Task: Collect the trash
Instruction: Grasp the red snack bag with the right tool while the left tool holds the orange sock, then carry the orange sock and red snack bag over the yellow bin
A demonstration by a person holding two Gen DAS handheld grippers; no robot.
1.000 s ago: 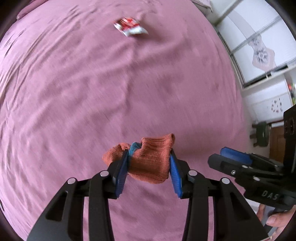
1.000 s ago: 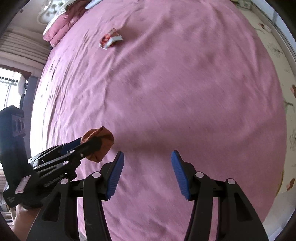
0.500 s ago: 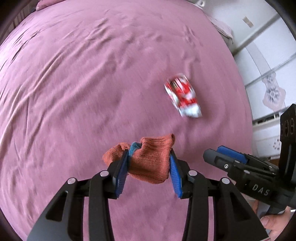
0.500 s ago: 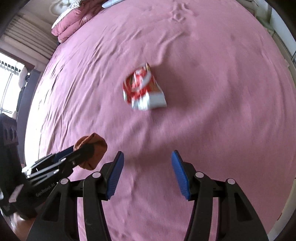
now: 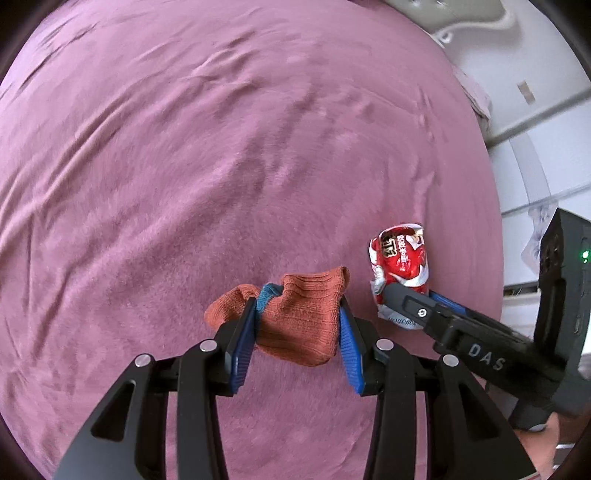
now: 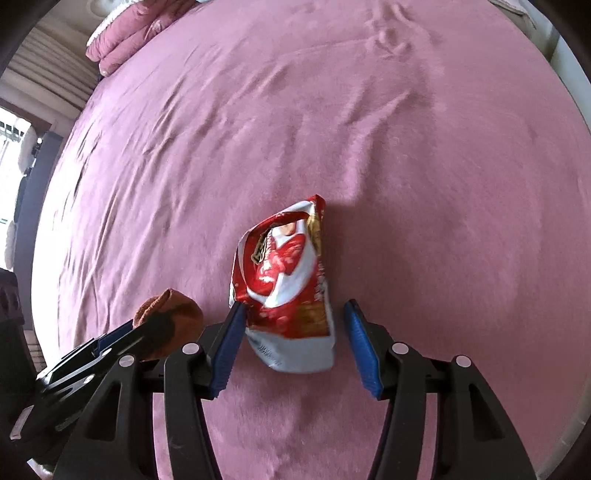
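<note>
My left gripper [image 5: 297, 334] is shut on an orange-brown knitted sock [image 5: 299, 321] and holds it just above the pink bedspread [image 5: 184, 166]. A crumpled red and white snack wrapper [image 6: 284, 280] lies on the bedspread. My right gripper [image 6: 293, 338] is open, its blue pads either side of the wrapper's near end, not closed on it. In the left wrist view the wrapper [image 5: 400, 258] lies right of the sock with the right gripper [image 5: 410, 299] at it. The sock [image 6: 170, 306] also shows at the left of the right wrist view.
Folded pink bedding [image 6: 133, 29] lies at the far left of the bed. A white wall and cabinet [image 5: 535, 110] stand beyond the bed's right edge. The bedspread [image 6: 406, 147] stretches wide around the wrapper.
Both grippers have moved forward across the bed to the wrapper. The wrapper was far off and now lies between the right gripper's open pads. The left gripper still holds the sock.
</note>
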